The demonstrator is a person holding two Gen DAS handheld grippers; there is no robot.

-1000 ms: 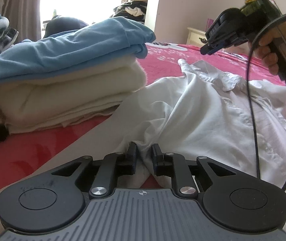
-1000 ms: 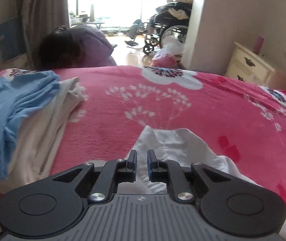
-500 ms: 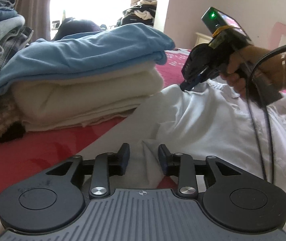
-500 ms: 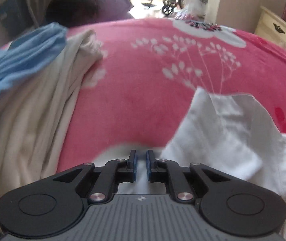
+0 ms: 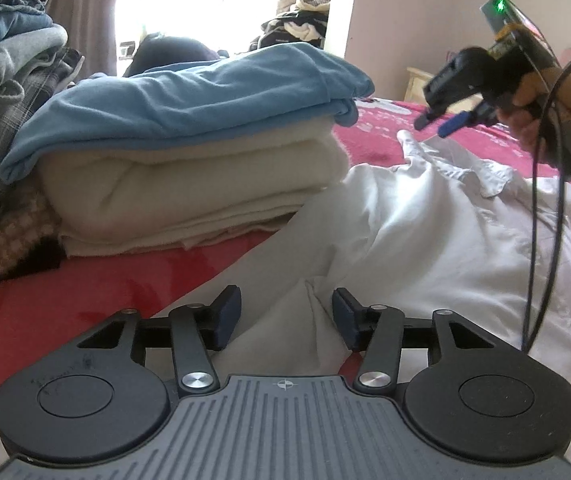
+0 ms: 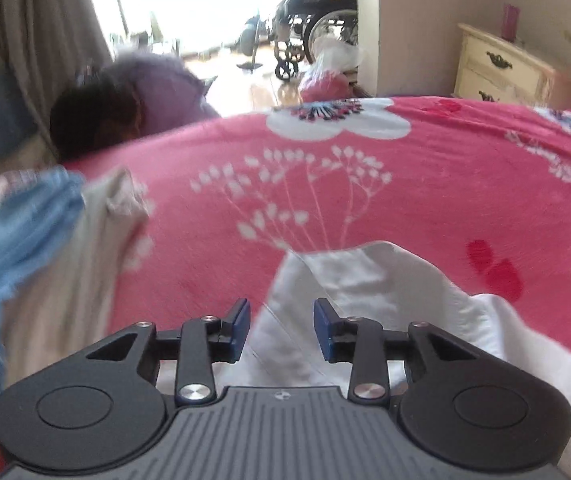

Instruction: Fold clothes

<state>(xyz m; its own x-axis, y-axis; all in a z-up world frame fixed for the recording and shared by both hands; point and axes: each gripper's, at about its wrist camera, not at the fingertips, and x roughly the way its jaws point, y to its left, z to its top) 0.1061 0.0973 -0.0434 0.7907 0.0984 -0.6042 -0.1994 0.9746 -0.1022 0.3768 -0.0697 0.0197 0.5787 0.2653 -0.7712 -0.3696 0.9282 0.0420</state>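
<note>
A white shirt [image 5: 425, 232] lies crumpled on the pink bedspread. My left gripper [image 5: 287, 304] sits low over its near part. The jaws are opening, and a raised fold of the shirt stands between the pads, which do not press on it. In the left wrist view my right gripper [image 5: 437, 125], held by a hand, hovers just above the shirt's far end. Its jaws are also opening. In the right wrist view the right gripper [image 6: 282, 316] is over the white shirt [image 6: 365, 280] near the collar, gripping nothing.
A folded blue garment [image 5: 189, 108] lies on a folded cream one [image 5: 189, 184] to the left of the shirt. More clothes [image 5: 5, 80] are piled at far left. A black cable [image 5: 537, 240] hangs over the shirt. Beyond the floral bedspread [image 6: 365, 180] are a person's head [image 6: 97, 116] and a nightstand [image 6: 501, 68].
Both grippers went from shut to open. The left one's pads have drawn apart from the shirt fold. The right gripper dropped to the shirt, then lifted slightly with its jaws apart.
</note>
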